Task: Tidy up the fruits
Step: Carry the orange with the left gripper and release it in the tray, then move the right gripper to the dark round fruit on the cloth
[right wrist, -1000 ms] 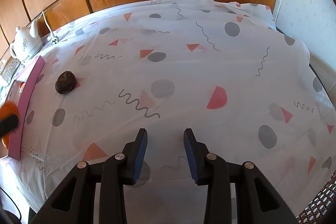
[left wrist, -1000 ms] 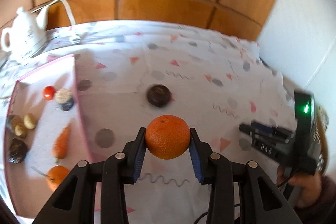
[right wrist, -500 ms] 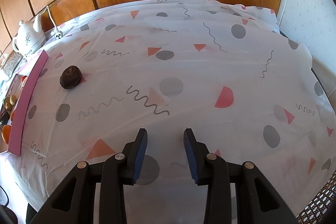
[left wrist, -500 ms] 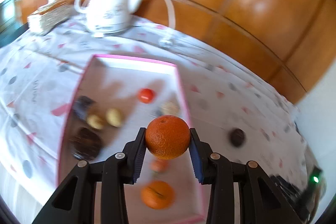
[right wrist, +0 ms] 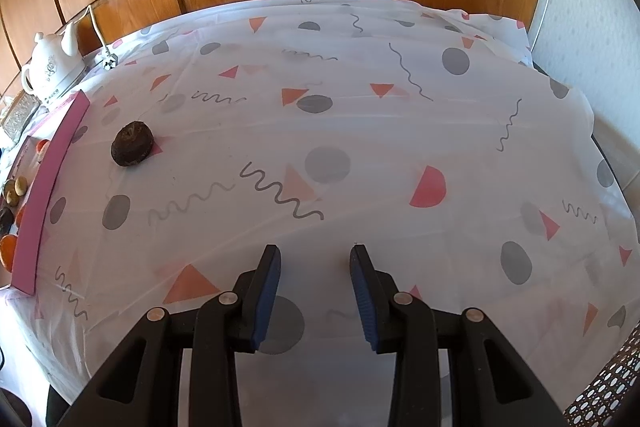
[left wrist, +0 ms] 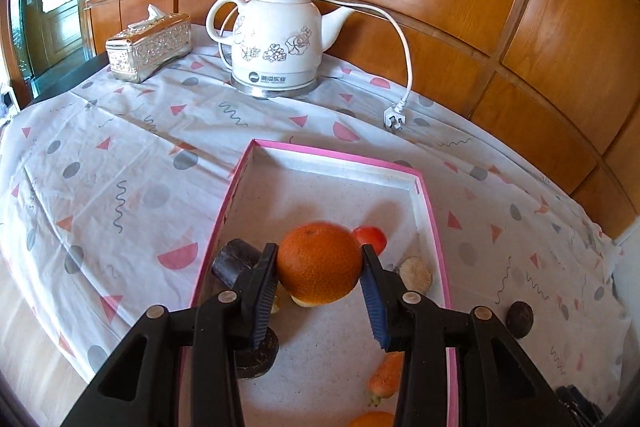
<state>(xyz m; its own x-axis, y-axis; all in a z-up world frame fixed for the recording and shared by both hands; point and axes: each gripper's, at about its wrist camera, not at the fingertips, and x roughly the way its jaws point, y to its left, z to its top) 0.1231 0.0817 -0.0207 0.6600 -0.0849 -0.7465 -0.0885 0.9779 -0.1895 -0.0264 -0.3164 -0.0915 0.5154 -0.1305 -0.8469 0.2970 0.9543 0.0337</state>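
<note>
Now I have the left gripper (left wrist: 320,263) over the pink tray (left wrist: 434,227), its jaws opening around the orange (left wrist: 319,263), which sits between the pads above the tray floor. Release step is in hand. Next I must clear upward without nudging the tomato (left wrist: 374,235). One dark fruit (right wrist: 132,143) remains on the cloth; the right gripper (right wrist: 314,287) waits apart, empty.

Two downward wrist views, sharing the pink tray (left wrist: 434,227).
</note>
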